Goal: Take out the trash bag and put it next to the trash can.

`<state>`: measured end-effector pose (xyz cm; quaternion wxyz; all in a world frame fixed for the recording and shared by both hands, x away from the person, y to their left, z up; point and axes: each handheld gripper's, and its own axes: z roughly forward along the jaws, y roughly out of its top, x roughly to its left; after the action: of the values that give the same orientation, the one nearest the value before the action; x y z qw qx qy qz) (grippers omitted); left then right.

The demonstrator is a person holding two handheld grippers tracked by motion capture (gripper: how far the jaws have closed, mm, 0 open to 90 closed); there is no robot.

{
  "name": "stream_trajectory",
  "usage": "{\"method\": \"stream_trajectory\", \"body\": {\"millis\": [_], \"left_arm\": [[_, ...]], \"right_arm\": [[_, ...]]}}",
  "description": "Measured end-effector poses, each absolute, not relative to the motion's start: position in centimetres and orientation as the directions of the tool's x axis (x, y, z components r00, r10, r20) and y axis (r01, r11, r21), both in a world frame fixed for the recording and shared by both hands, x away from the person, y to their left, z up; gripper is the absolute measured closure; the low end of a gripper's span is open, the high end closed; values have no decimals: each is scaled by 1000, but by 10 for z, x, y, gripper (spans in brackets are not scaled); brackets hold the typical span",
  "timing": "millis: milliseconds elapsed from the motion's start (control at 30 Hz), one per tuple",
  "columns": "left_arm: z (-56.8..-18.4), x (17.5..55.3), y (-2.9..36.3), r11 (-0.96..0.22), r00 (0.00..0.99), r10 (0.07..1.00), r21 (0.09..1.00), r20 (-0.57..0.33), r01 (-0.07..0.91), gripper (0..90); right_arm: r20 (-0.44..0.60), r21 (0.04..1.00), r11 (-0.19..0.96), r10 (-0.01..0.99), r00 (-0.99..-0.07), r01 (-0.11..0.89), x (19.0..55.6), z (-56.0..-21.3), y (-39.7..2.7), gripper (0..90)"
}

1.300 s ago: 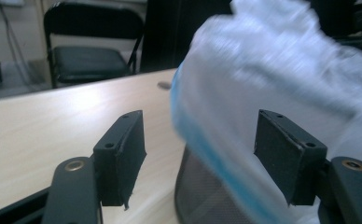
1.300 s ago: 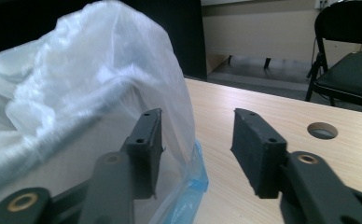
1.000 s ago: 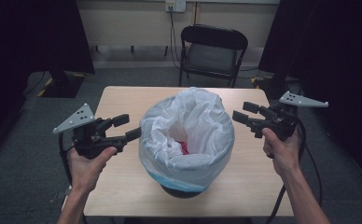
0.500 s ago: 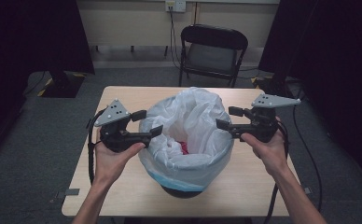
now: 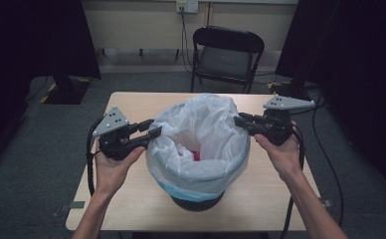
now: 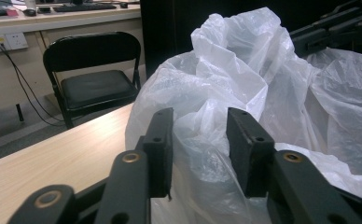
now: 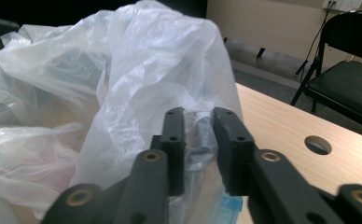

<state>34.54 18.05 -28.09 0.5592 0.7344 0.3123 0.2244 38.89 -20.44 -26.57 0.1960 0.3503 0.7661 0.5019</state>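
Observation:
A white plastic bag [image 5: 206,134] lines a black bin [image 5: 198,201] in the middle of the wooden table [image 5: 131,199]. Something red [image 5: 196,156] lies inside the bag. My left gripper [image 5: 153,130] is at the bag's left rim. Its jaws have just been closing, and in the left gripper view [image 6: 200,126] a bulge of the bag [image 6: 226,70] sits in the gap between them, not pinched. My right gripper [image 5: 238,121] is at the right rim. Its jaws [image 7: 198,116] have also just been closing, and stand narrow with a fold of bag [image 7: 137,60] between them.
A black folding chair [image 5: 226,55] stands behind the table's far edge. Dark curtains hang on both sides. The tabletop has a round hole [image 7: 317,144] near my right gripper. Bare wood lies on each side of the bin.
Both grippers have moved inward from beside the bin to the bag's rim, the left one farther. Their jaws stand narrower than before, with bag plastic between them.

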Motion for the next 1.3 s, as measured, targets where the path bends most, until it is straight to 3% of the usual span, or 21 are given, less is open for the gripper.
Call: {"method": "stream_trajectory", "body": {"millis": [67, 233, 600, 833, 1133, 1233, 1267, 1300], "left_arm": [[-280, 346, 182, -166, 706, 708, 964, -28, 205, 780], [-273, 348, 181, -144, 730, 681, 967, -56, 208, 892], [-238, 338, 160, -110, 802, 595, 984, -46, 139, 900], [-201, 334, 137, -55, 839, 542, 995, -45, 89, 900], [-202, 339, 115, -55, 863, 501, 994, -57, 97, 900], [-201, 341, 113, -58, 860, 508, 993, -56, 99, 900], [-201, 343, 114, -49, 861, 504, 994, -63, 101, 900], [-201, 344, 115, -38, 865, 497, 994, -74, 106, 900]], "right_arm": [[56, 916, 230, 738, -672, 329, 389, -262, -207, 877], [98, 922, 199, 708, -699, 331, 389, -256, -208, 900], [176, 950, 105, 598, -782, 294, 383, -226, -194, 900], [127, 971, 113, 505, -854, 212, 368, -193, -169, 900], [145, 962, 157, 400, -905, 223, 363, -200, -145, 900], [170, 959, 149, 384, -908, 242, 366, -204, -142, 764], [178, 957, 144, 394, -902, 252, 367, -205, -142, 650], [178, 957, 144, 394, -902, 252, 367, -205, -142, 650]]}}
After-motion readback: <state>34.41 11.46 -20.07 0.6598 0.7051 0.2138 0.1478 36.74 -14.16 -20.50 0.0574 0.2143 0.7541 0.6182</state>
